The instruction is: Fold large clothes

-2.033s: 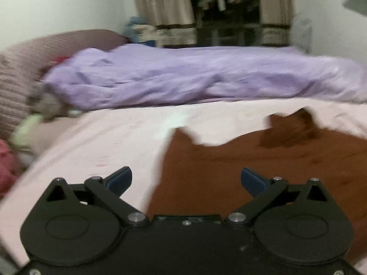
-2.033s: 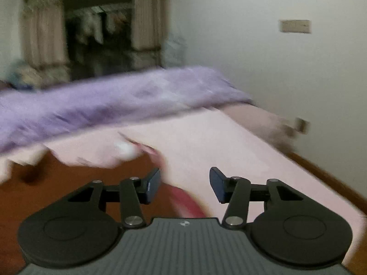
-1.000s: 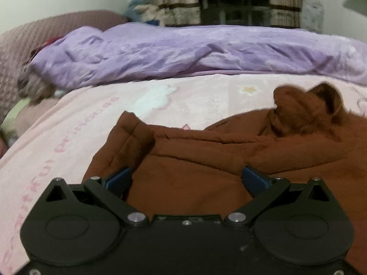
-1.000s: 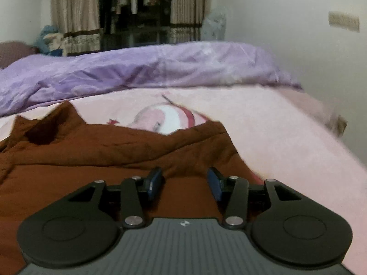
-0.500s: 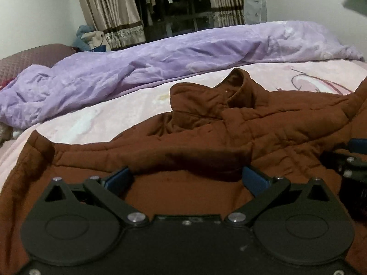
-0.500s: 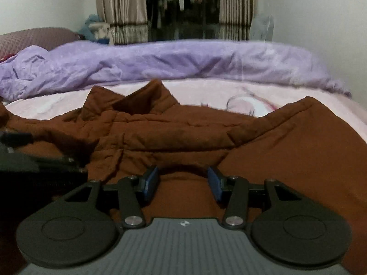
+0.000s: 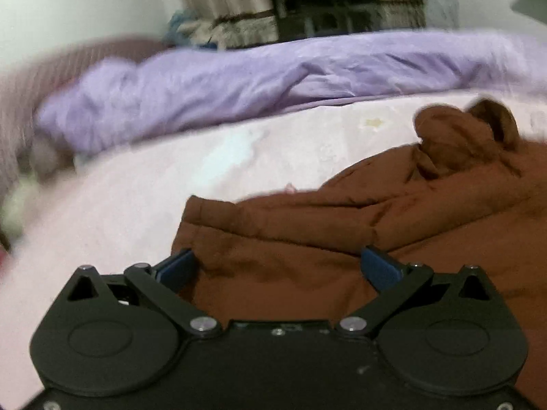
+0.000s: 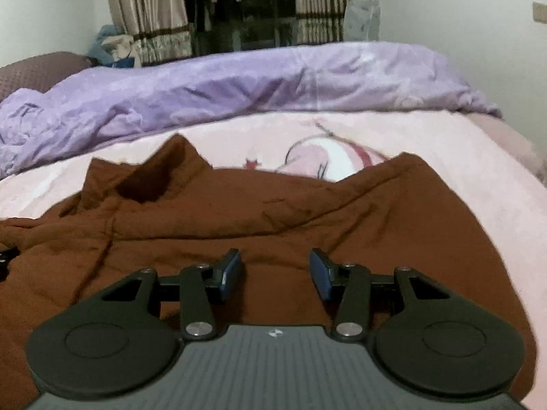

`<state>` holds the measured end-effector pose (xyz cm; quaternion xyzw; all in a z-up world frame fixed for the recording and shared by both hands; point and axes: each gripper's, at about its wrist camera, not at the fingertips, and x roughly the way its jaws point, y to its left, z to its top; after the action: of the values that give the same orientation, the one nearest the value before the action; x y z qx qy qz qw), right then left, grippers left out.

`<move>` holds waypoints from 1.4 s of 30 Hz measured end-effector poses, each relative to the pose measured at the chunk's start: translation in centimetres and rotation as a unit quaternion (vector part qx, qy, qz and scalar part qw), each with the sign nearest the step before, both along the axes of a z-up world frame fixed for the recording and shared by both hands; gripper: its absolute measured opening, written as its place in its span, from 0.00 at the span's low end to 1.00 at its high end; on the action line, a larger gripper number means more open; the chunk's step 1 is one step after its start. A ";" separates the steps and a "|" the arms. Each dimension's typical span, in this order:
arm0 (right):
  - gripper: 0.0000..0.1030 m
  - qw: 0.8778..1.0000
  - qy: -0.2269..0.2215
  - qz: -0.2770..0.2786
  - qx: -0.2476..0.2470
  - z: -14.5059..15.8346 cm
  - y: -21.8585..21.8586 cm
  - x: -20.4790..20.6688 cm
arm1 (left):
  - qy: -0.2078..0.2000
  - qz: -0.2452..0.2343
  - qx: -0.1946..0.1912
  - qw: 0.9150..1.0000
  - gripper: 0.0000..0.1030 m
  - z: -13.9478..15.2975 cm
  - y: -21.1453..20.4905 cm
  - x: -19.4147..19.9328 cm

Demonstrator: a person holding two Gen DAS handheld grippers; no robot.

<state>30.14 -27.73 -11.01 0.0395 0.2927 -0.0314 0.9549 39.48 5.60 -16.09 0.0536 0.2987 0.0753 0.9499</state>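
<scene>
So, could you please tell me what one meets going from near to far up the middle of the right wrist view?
right gripper → brown jacket → pink bedsheet → purple duvet → curtains

From here I see a dim, indoor-lit room with soft shadows and no glare. My left wrist view smears with motion blur, worst at its left edge. The right wrist view is sharper; its corners darken and straight lines bow.
</scene>
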 end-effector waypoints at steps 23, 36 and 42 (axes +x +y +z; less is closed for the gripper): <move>0.59 1.000 -0.005 -0.008 0.007 2.3 -2.2 -4.1 | 0.056 0.005 0.036 0.998 1.00 1.0 5.0 -5.9; 0.88 0.973 0.043 -0.100 0.203 -0.8 -14.2 -11.5 | 0.031 0.006 0.031 0.999 1.00 1.6 4.9 -8.1; 0.71 0.946 0.026 -0.067 0.316 -2.6 -14.7 -8.3 | 0.031 -0.012 0.051 0.998 1.00 2.2 4.5 -9.2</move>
<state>21.81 -42.44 -13.62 0.3575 0.3092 -0.0025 0.8812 30.31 10.11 -13.91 0.1081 0.3232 0.0779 0.9369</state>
